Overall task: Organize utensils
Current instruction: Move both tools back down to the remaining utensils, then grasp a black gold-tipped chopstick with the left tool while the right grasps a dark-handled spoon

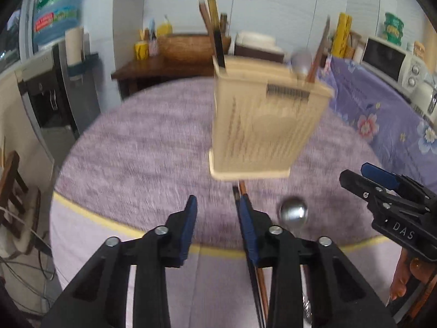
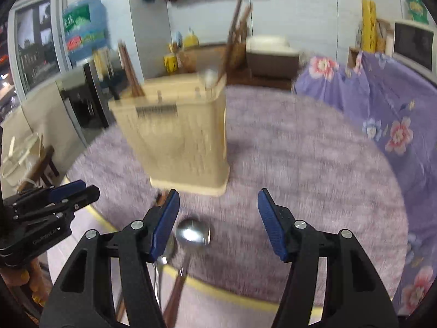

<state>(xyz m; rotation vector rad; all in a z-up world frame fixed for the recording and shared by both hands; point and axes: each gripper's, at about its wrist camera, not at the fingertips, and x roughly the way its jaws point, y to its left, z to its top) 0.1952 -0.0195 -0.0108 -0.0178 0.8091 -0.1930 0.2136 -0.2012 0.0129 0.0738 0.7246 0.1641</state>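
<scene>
A beige slotted utensil holder [image 1: 259, 125] [image 2: 180, 136] stands upright on the purple round table [image 1: 136, 150], with chopsticks and a spoon sticking out of its top. In front of it lie a pair of dark chopsticks [image 1: 241, 191] and a metal spoon [image 1: 293, 213] [image 2: 194, 233] with a brown handle. My left gripper [image 1: 218, 218] hangs low over the table with its jaws apart; the chopsticks run along its right finger, not pinched. My right gripper [image 2: 218, 218] [image 1: 363, 180] stands open, with the spoon bowl just inside its left finger. The left gripper [image 2: 79, 191] also shows at the left of the right wrist view.
A yellow band marks the table's near edge [image 1: 90, 216]. A counter under floral purple cloth [image 1: 377, 114] with a microwave [image 1: 387, 60] stands to the right. A water dispenser [image 1: 57, 87] stands left, and a wooden side table [image 1: 153, 68] with a basket behind.
</scene>
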